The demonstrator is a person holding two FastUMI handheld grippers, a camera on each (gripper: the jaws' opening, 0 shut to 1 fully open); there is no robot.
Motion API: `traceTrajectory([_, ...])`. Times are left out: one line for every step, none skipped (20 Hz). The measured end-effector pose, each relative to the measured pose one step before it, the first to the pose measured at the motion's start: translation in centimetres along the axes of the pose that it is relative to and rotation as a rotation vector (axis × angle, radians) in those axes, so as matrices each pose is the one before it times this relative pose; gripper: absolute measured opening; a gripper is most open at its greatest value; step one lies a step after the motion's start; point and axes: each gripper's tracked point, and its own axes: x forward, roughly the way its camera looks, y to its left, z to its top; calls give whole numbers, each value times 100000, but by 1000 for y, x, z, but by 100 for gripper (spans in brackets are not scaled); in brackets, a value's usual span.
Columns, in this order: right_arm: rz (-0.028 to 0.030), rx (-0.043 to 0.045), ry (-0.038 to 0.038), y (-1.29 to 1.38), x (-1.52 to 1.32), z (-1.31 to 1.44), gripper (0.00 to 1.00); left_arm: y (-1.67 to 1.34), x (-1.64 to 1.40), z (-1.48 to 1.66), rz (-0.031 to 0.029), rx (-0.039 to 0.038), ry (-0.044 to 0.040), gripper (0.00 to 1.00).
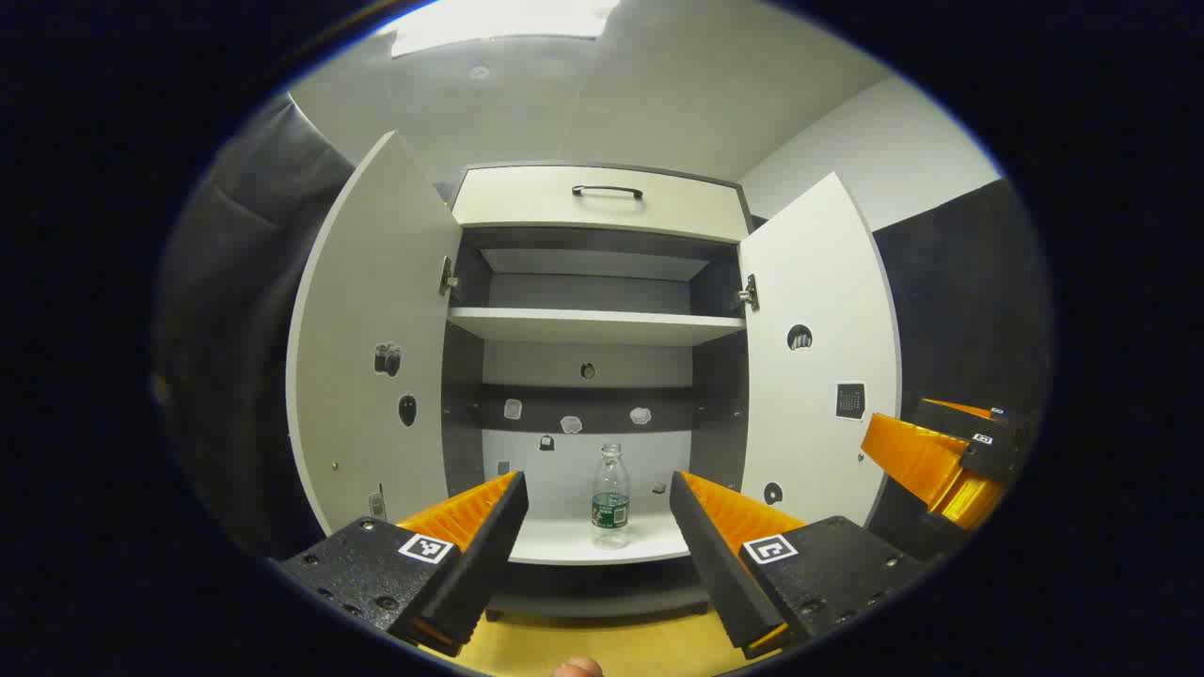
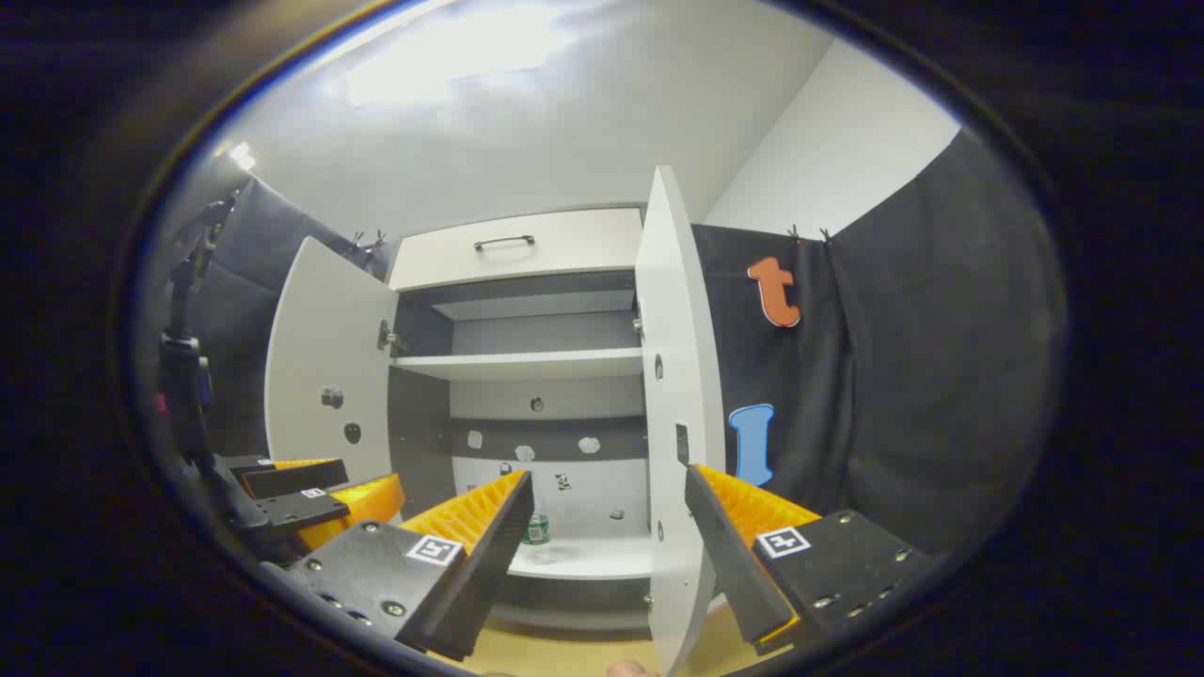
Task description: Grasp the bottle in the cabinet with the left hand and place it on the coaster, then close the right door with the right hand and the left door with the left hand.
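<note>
A clear plastic bottle with a green label stands upright on the cabinet's bottom shelf, straight ahead in the left gripper view. My left gripper is open, short of the cabinet, its fingers framing the bottle from a distance. Both doors are swung open: the left door and the right door. In the right gripper view the bottle peeks past a finger, and my right gripper is open with the right door's edge between its fingers. The right gripper also shows at the right of the left gripper view.
The cabinet has a middle shelf and a drawer with a dark handle on top. Small stickers dot the back panel and doors. A yellow surface lies below the cabinet. Black cloth hangs on both sides.
</note>
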Motion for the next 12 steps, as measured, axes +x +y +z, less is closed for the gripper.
traceTrajectory([107, -282, 157, 71, 121, -109, 100, -76, 111, 6, 17, 283, 453, 96])
traceTrajectory([404, -17, 552, 228, 176, -234, 93, -144, 96, -81, 54, 703, 420, 96])
traceTrajectory([506, -524, 308, 108, 150, -18, 98, -66, 10, 124, 107, 604, -184, 92])
traceTrajectory([697, -885, -255, 169, 79, 114, 98, 18, 102, 6, 284, 334, -131, 96])
traceTrajectory([567, -773, -212, 118, 156, 82, 98, -15, 91, -11, 138, 71, 68, 96])
traceTrajectory([442, -474, -29, 101, 298, 58, 98, -86, 105, -73, 144, -76, 74, 96])
traceTrajectory([500, -302, 312, 126, 102, -59, 98, -9, 75, -55, 165, -85, 304, 96])
traceTrajectory([461, -94, 349, 108, 23, -38, 98, -53, 55, -56, 30, -92, 309, 96])
traceTrajectory([155, -136, 102, -35, 61, 43, 98, -71, 15, 2, -243, 21, 227, 96])
traceTrajectory([166, -253, -38, -43, 32, 80, 98, -24, 64, -67, 6, -22, 237, 96])
traceTrajectory([-79, -241, -298, -105, 32, 225, 98, -30, 163, -137, -49, -118, 602, 96])
traceTrajectory([-179, -496, -146, 35, -159, 47, 98, 64, 177, -108, -4, -268, 383, 96])
